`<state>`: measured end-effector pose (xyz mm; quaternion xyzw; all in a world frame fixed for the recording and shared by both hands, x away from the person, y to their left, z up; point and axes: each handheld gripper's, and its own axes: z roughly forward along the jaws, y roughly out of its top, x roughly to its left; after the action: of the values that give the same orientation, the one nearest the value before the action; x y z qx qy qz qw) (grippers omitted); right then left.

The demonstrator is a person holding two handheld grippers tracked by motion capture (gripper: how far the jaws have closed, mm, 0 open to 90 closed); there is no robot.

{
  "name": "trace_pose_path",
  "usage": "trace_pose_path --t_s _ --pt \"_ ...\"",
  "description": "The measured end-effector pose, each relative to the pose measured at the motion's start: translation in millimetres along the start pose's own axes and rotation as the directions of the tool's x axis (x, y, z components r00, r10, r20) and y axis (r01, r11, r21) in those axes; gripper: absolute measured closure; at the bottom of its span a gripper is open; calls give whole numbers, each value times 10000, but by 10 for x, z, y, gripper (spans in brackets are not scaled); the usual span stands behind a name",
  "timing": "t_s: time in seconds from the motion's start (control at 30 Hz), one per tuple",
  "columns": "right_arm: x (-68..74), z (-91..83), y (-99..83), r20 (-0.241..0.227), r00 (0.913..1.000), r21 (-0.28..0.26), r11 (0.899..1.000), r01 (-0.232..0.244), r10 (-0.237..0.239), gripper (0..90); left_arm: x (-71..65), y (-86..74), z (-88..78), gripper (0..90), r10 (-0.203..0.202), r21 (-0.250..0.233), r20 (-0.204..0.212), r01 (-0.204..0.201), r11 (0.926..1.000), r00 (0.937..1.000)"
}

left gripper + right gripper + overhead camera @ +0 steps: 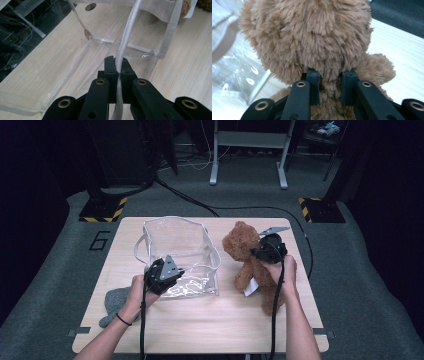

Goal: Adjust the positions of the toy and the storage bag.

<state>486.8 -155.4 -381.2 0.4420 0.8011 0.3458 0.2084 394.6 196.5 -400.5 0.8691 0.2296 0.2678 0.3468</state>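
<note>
Teddy bear sits on the right half of the tabletop, just beside the clear plastic bag, and my right gripper has it by the neck. In the right gripper view the fingers press into the brown fur right under the head, clenched on the bear; the fur swallows their tips, so I cannot see how deep they bite. From the high view the bear's right side and one leg are covered by my hand and the trailing cable, and a white tag pokes out near its lower body.

My left gripper is at the near left edge of the bag. In the left gripper view its fingers are pinched tight on the white strap of the bag, which runs up between them towards the fabric rim at the top of that view. The clear walls are hard to trace; I mostly read them from seams and glare.

A grey soft thing lies at the near left of the tabletop, half hidden behind my left wrist, and I cannot tell what it is.
</note>
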Motion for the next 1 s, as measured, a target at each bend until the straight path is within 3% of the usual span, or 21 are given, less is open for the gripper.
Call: trace_pose_path --t_s 0.43,1.0 --pt "29 -100 184 -291 9984 -1121 9924 -511 481 746 5 3 1 876 -4 22 30 4 10000 10000" --pt "33 -258 420 -432 9958 -2519 9636 -891 808 758 9 7 4 876 15 24 104 -15 10000 9999"
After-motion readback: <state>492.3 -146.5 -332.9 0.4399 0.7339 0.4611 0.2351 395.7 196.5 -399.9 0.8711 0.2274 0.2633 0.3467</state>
